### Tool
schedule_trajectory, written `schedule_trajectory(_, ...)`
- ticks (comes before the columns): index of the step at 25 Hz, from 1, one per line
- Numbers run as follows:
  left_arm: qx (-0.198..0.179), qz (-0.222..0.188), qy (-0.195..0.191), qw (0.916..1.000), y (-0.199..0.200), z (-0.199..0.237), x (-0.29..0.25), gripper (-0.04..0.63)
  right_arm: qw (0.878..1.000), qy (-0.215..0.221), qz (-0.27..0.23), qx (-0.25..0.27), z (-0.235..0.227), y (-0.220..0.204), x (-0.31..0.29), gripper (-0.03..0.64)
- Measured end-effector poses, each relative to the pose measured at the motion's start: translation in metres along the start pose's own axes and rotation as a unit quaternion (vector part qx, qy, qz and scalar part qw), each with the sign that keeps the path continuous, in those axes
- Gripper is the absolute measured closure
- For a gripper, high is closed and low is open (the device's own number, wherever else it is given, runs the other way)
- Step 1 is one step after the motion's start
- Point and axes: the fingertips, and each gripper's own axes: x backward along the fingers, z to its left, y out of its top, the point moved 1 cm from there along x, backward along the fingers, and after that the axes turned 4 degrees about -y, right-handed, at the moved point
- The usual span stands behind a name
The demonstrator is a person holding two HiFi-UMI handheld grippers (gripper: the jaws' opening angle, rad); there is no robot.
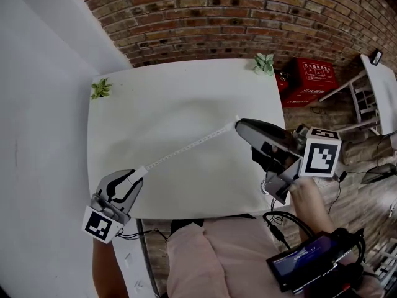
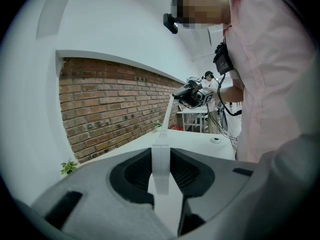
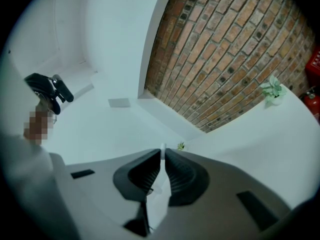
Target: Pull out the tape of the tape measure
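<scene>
Both tongs are clamped down. At the lower left of the head view, the left tongs grip the tape measure's white case, which stands edge-on between the pads in the left gripper view. From the case the white tape runs diagonally up and to the right over the white worktop. It reaches the right tongs at centre right, which are pinched shut on the tape's end. A small green plant sits at the worktop's far-left corner and another at its far-right corner. A brick wall fills the top of the frame, with red boxes at upper right.
</scene>
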Motion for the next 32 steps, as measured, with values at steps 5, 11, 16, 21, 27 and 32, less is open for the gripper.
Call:
schedule_trajectory(5,0.006,0.004,-0.004,1.0000,-0.006,0.002,-0.002,0.492,1.000,-0.006,0.002,-0.006,-0.007,-0.003,-0.004,0.583)
schedule_trajectory(11,0.014,0.012,-0.011,0.9998,-0.016,0.004,-0.008,0.492,1.000,-0.018,0.008,-0.017,-0.021,-0.011,-0.009,0.583)
schedule_trajectory(16,0.025,0.018,-0.017,0.9994,-0.027,0.006,-0.015,0.492,0.999,-0.033,0.014,-0.023,-0.037,-0.020,-0.012,0.582)
schedule_trajectory(21,0.033,0.025,-0.023,0.9989,-0.037,0.007,-0.021,0.492,0.998,-0.050,0.022,-0.033,-0.054,-0.031,-0.014,0.581)
schedule_trajectory(27,0.042,0.036,-0.030,0.9980,-0.050,0.010,-0.028,0.492,0.997,-0.064,0.032,-0.041,-0.069,-0.041,-0.019,0.581)
schedule_trajectory(32,0.049,0.042,-0.034,0.9974,-0.058,0.012,-0.035,0.492,0.995,-0.076,0.036,-0.047,-0.083,-0.048,-0.022,0.581)
